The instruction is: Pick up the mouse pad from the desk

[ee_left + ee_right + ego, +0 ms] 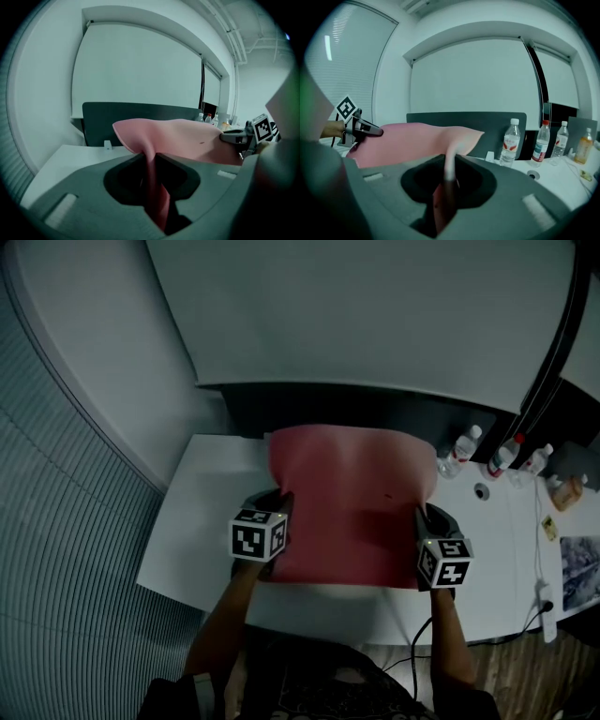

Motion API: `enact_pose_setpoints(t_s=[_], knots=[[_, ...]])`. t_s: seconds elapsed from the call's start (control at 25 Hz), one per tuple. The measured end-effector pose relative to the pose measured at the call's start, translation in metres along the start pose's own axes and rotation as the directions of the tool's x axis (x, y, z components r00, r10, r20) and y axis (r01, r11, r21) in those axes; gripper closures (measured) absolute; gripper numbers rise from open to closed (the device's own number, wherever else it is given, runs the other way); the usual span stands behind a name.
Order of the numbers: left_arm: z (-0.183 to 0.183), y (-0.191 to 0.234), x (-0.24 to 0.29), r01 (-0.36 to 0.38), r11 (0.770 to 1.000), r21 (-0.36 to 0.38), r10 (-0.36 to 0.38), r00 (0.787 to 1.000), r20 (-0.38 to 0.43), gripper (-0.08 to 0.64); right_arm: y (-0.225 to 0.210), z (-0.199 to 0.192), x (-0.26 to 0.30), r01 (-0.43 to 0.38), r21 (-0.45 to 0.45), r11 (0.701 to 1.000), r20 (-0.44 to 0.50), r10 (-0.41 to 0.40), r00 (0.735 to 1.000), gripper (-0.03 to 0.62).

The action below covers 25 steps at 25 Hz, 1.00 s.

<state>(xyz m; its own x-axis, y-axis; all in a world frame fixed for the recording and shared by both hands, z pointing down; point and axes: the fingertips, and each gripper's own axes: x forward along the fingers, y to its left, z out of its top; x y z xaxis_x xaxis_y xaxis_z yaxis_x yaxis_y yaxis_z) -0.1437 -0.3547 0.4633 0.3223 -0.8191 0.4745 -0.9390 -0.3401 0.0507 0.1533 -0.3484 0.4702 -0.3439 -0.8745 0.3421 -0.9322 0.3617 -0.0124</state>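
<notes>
Three clear water bottles (511,143) stand upright in a row at the back right of the desk (206,521), in front of a dark partition panel (328,409). An orange drink bottle (582,145) stands further right. A round cable grommet (482,490) sits near the bottles. A white power strip (547,608) lies at the desk's front right edge. Slatted blinds (56,521) fill the left.

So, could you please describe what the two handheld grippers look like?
Both the left gripper and right gripper have dark grey bodies, each carrying a white cube with black square markers. A black cable runs from the right one. The person wears a dark top.
</notes>
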Motion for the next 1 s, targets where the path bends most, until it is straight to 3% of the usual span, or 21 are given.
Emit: enact_pose_setpoints(t_s=[0.52,1.0], knots=[[0.063,-0.019,-0.049,-0.044,0.998,0.049,0.037,0.989,0.142,0.477,0.004,0.066,-0.033,0.026,-0.084,0.996,0.136,-0.014,0.991,0.517],[0.106,-0.046,-0.112,-0.089,0.994,0.071,0.065,0.956,0.285,0.477,0.007,0.113,-0.087,0.051,-0.107,0.993,0.264,-0.021,0.964,0.517]])
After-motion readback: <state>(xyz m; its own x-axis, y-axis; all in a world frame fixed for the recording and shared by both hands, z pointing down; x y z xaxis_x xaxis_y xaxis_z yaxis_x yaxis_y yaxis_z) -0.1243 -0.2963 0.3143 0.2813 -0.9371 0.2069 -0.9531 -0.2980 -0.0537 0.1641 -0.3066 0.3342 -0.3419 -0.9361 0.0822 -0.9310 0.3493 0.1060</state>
